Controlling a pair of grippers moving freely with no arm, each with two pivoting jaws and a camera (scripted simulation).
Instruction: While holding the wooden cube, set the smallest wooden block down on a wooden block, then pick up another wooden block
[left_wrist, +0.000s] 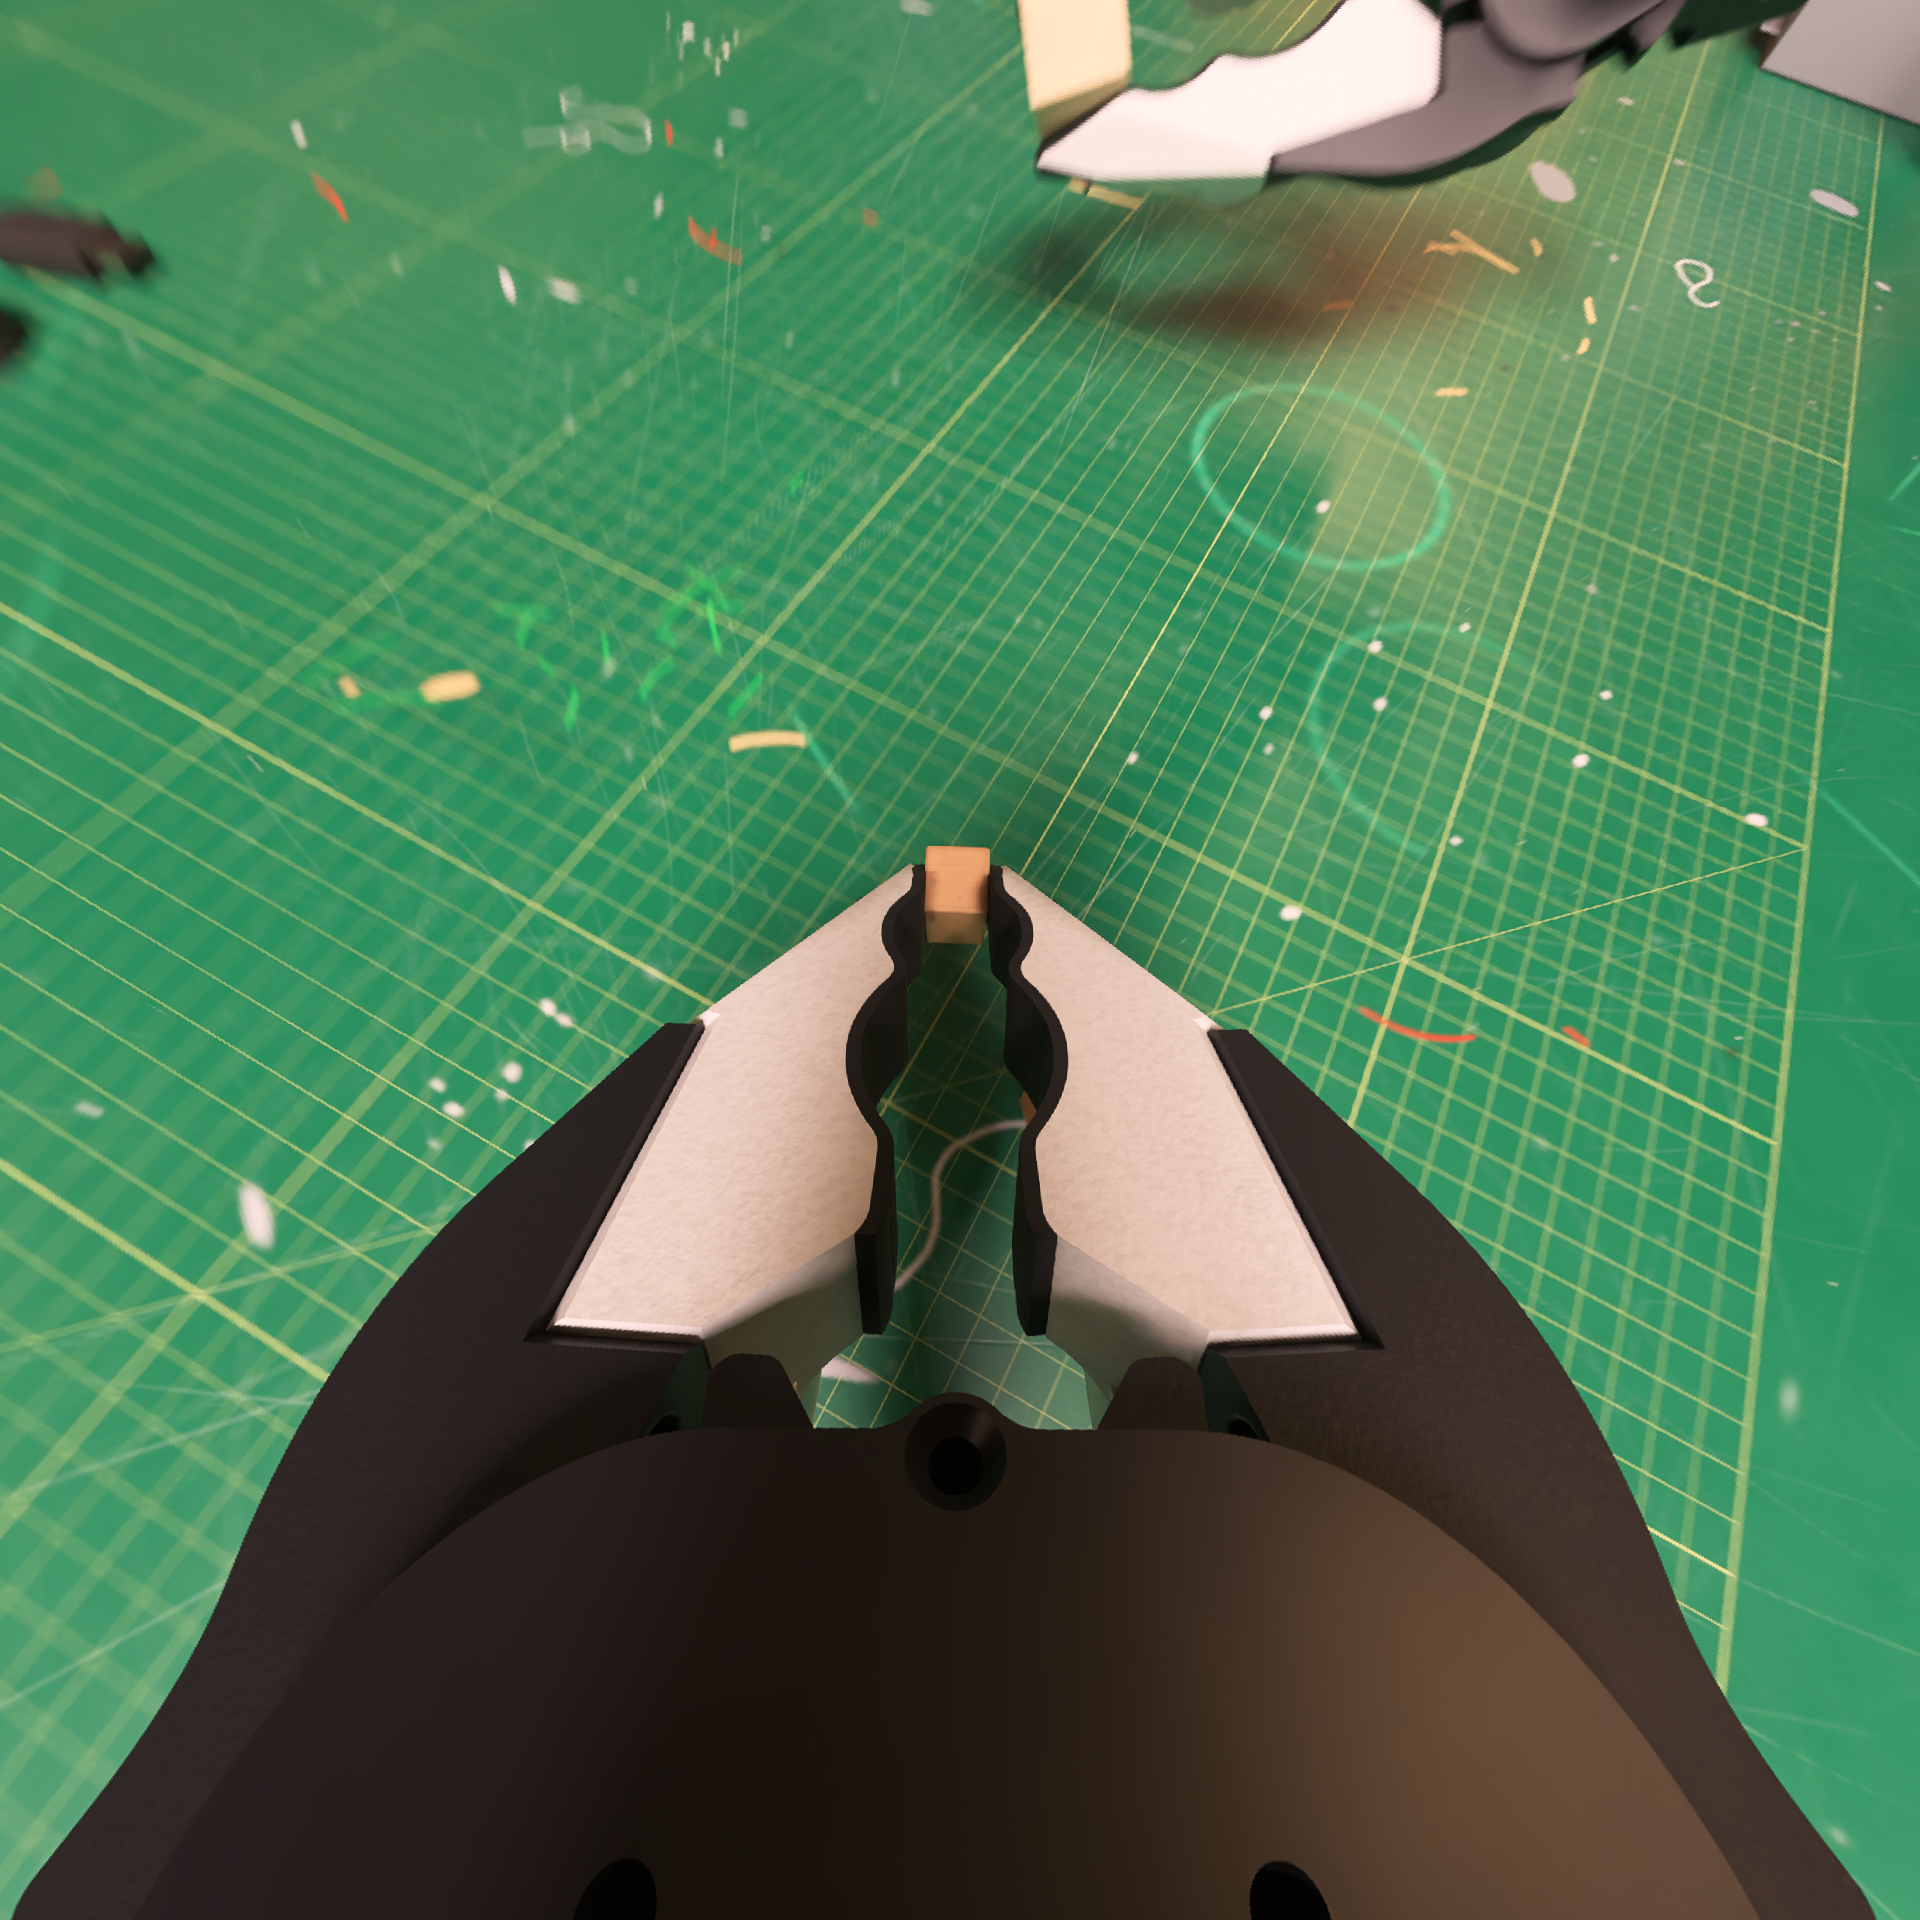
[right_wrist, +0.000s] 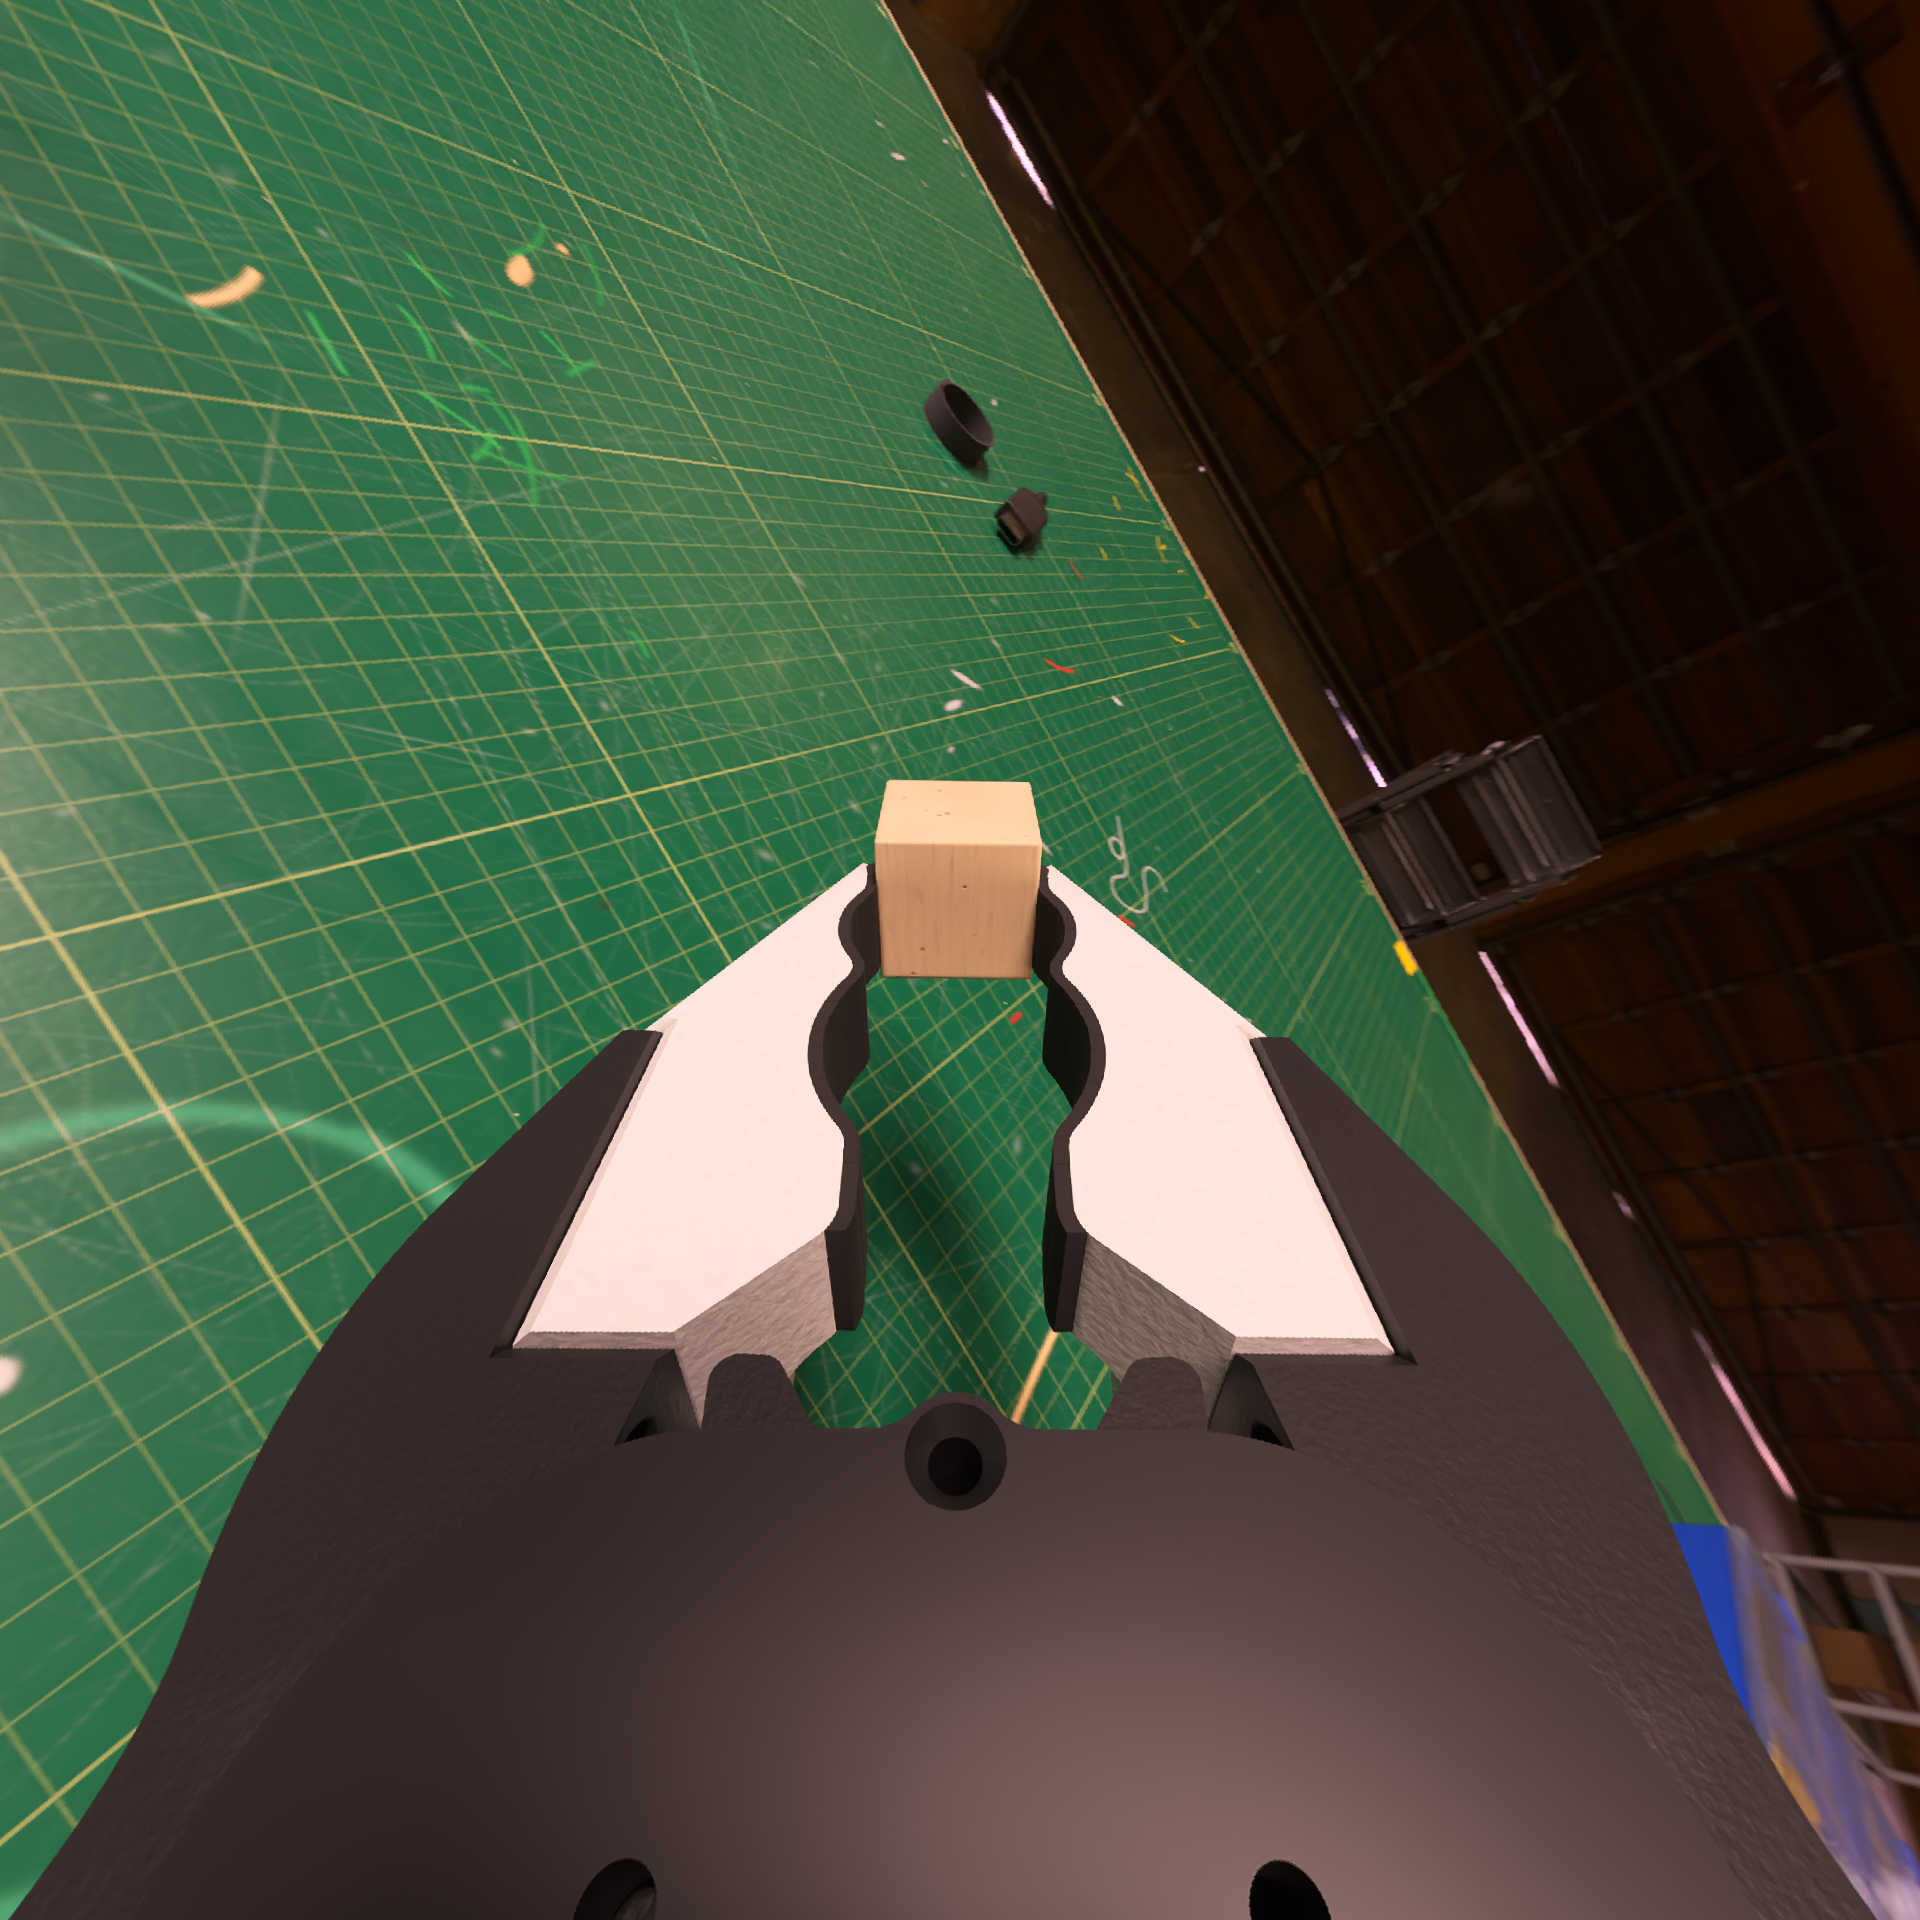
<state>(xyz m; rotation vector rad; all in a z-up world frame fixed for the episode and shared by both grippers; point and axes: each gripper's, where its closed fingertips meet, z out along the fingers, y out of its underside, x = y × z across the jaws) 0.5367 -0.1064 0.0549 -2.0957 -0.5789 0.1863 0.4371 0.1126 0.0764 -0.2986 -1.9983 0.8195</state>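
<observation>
Left tool (left_wrist: 957, 894) pinches a small wooden block (left_wrist: 956, 891) at its very fingertips, jaws drawn narrow around it. Block is tiny, orange-tan, roughly box-shaped, lighter on top, its front face in shade; it is held clear above the table (left_wrist: 416, 831), a green cutting mat with a yellow grid, scuffs, paint flecks and faint ring marks. Right tool (right_wrist: 957, 904) grips a wooden cube (right_wrist: 957, 879) between its fingertips, jaws set wider to fit it. Cube is pale cream wood, fine grain, a few dark specks, crisp edges, much bigger than the small block; it sits square between the black wavy finger pads, also off the mat. In the left wrist view the right tool (left_wrist: 1081, 125) shows at the top edge, blurred, white and dark grey, with the pale cube (left_wrist: 1075, 52) in its grip and a soft shadow on the mat under it. Two small black parts lie near the mat's far edge in the right wrist view: a short black ring (right_wrist: 959, 421) and, just beside it, a small black clip-like piece (right_wrist: 1021, 518). Dark shapes at the left edge of the left wrist view are too blurred to identify.
</observation>
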